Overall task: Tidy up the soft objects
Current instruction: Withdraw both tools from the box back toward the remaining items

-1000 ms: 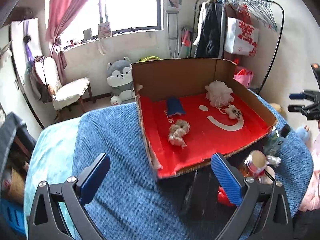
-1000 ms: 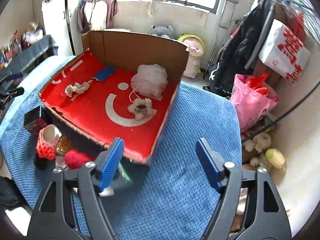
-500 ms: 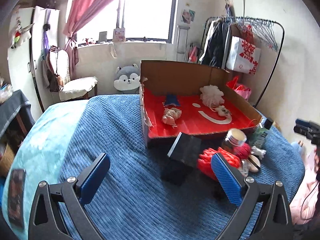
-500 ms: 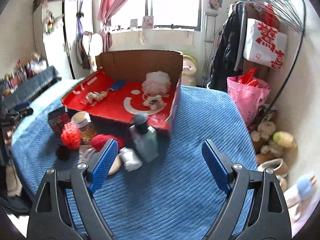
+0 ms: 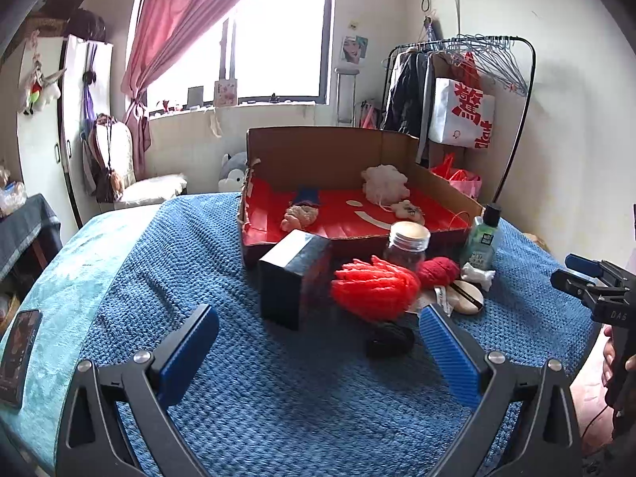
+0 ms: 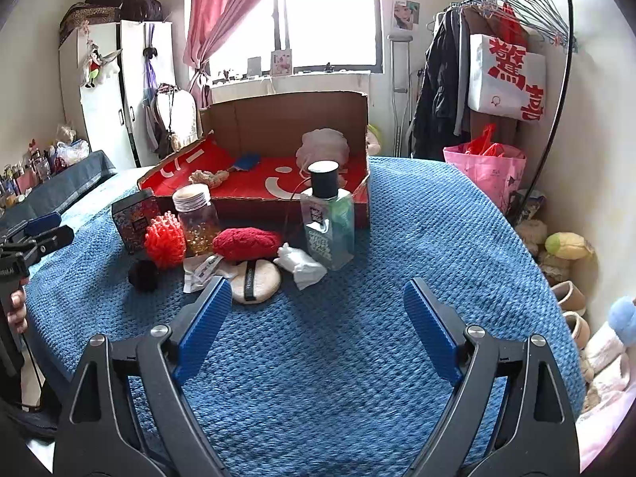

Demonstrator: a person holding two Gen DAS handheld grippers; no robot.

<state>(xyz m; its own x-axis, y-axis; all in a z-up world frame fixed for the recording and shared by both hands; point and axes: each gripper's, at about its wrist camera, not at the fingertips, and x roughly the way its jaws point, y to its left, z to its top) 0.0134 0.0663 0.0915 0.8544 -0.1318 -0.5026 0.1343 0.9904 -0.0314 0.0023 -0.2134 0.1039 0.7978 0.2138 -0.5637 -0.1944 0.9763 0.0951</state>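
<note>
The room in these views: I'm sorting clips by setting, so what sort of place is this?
Most likely a lived-in bedroom: a bed under a blue blanket, a clothes rack hung with coats and hangers, and a white wardrobe by the window.

A: What's hanging on the clothes rack [image 6: 556, 39]?
B: A white bag with red characters [image 6: 507, 79] and dark coats [image 6: 441, 91].
A: And the pink curtain [image 5: 179, 24]?
B: It's draping beside the window [image 5: 282, 35].

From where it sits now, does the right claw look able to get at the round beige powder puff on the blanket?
Probably yes. The right claw is open and empty, and the powder puff lies just ahead of its left finger on the blue blanket. Nothing lies between them; only a white tag beside it might get caught.
</note>
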